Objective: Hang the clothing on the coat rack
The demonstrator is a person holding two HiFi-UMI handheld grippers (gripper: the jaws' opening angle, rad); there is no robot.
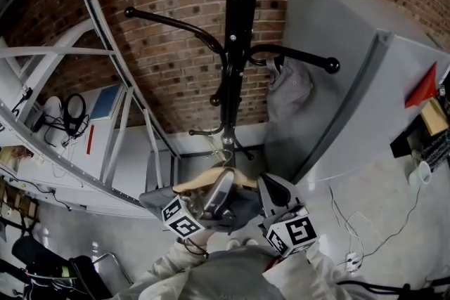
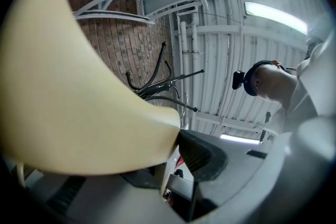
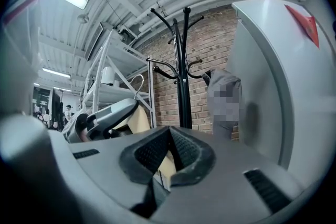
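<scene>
**Left.** The left claw (image 1: 219, 186) is clamped on the wooden hanger (image 1: 191, 184). In the left gripper view the pale wood fills the gap and the ribbed pad (image 2: 197, 153) bears on its end, so the jaws stand wide but loaded. The clothing (image 1: 156, 200), a dark fabric, drapes from the hanger at about 8 o'clock of this claw, low in front of the person.

**Centre.** The wire hook (image 3: 137, 81) of the hanger stands up above the wood and rests on nothing.

**Right.** The right claw (image 1: 271, 187) is almost closed and pinches a thin edge of the same hanger.

**Rack.** The coat rack (image 1: 241, 31) stands at 12 o'clock of both claws, well apart from them.
- The free arm (image 1: 172, 23) reaches out at 10 o'clock from the pole.
- The arm at 3 o'clock already carries a grey garment (image 1: 290, 89).

**Assessment.** The step in hand appears to be bringing the loaded hanger up to the rack.
- Hold both grips firm and keep the hanger level so the fabric does not slide off.
- Aim for the free arm, not the occupied one.
- Lift the wire hook clear over the arm's knob.
- Lower until the arm takes the weight, and only then open the claws.
</scene>
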